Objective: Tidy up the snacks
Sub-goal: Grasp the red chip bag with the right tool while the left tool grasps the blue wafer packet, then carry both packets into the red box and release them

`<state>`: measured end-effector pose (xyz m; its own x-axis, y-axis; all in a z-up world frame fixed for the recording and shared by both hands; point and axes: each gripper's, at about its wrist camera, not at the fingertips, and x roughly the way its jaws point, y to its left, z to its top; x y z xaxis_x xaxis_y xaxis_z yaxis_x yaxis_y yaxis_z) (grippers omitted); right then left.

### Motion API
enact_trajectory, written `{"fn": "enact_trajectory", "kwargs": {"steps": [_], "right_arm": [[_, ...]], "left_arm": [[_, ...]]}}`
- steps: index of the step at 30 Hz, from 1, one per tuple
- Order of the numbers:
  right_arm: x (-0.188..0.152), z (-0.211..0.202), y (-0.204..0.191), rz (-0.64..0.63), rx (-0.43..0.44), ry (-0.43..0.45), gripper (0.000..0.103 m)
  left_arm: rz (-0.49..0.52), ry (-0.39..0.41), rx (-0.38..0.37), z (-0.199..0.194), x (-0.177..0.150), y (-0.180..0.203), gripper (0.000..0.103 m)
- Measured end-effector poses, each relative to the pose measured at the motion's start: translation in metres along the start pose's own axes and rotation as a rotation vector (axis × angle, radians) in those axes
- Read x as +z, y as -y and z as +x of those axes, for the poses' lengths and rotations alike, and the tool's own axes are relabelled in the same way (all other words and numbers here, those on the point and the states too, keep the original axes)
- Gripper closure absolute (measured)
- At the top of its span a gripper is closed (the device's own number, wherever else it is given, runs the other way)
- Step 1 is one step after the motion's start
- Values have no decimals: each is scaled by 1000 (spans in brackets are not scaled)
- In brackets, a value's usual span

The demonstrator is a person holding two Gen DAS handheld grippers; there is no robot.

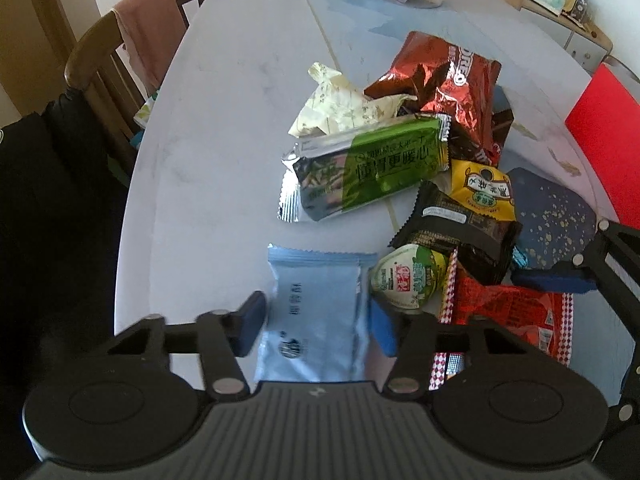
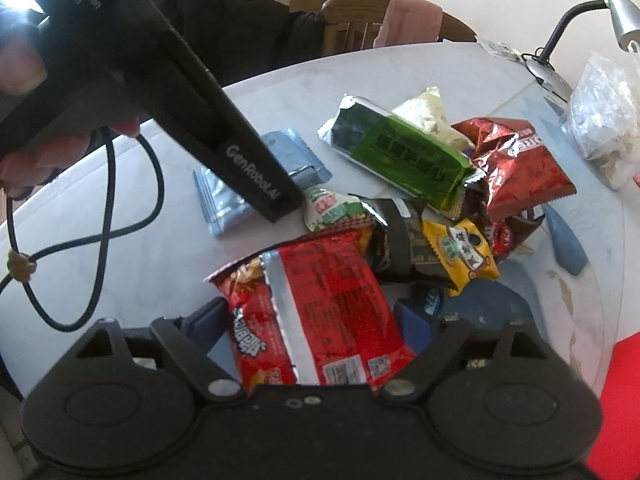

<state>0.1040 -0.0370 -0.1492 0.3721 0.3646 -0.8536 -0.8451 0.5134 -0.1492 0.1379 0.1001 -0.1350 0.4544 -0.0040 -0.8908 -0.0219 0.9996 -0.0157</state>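
The left gripper (image 1: 316, 326) has its blue-padded jaws spread on either side of a pale blue foil sachet (image 1: 316, 312) lying flat on the white marble-look tabletop (image 1: 224, 128), apart from the main pile and nearest the table's chair-side edge; whether the pads touch the sachet cannot be told. The right gripper (image 2: 310, 330) likewise has its jaws apart around a red crinkled snack bag (image 2: 320, 312), not visibly pinching it. Beyond, toward the table's middle, the snacks lie heaped: a green-and-silver foil packet (image 1: 364, 168), a shiny red-brown Oreo bag (image 1: 444, 84), a yellow pouch (image 1: 482, 190), a black wrapper (image 1: 456, 228) and a cream patterned wrapper (image 1: 340, 108), all overlapping.
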Motion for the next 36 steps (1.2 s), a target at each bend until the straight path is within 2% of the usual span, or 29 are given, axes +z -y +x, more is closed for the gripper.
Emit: {"fn": "enact_trajectory", "kwargs": {"steps": [1,10,17,23,30,36], "right_arm": [[0,-2,2,10,-7,1,21],[-5,-13,0,124,-46,-2,24],[-14,-41,4,287,-114,20,24],[-25,-79,14,446,-202,67,24],[-40,-128,37,630,-293,120,24],[-54,-164,62,735,-354,129,24]], "left_arm": [[-4,3,-2,0,0,-1,56],[-24,12,-28,-7,-8,0,56],[-40,31,-57,-28,-22,1,56],[-43,80,-91,-57,-25,5,56],[9,161,-142,-99,-15,32,56],[70,205,-169,-127,-1,70,56]]}}
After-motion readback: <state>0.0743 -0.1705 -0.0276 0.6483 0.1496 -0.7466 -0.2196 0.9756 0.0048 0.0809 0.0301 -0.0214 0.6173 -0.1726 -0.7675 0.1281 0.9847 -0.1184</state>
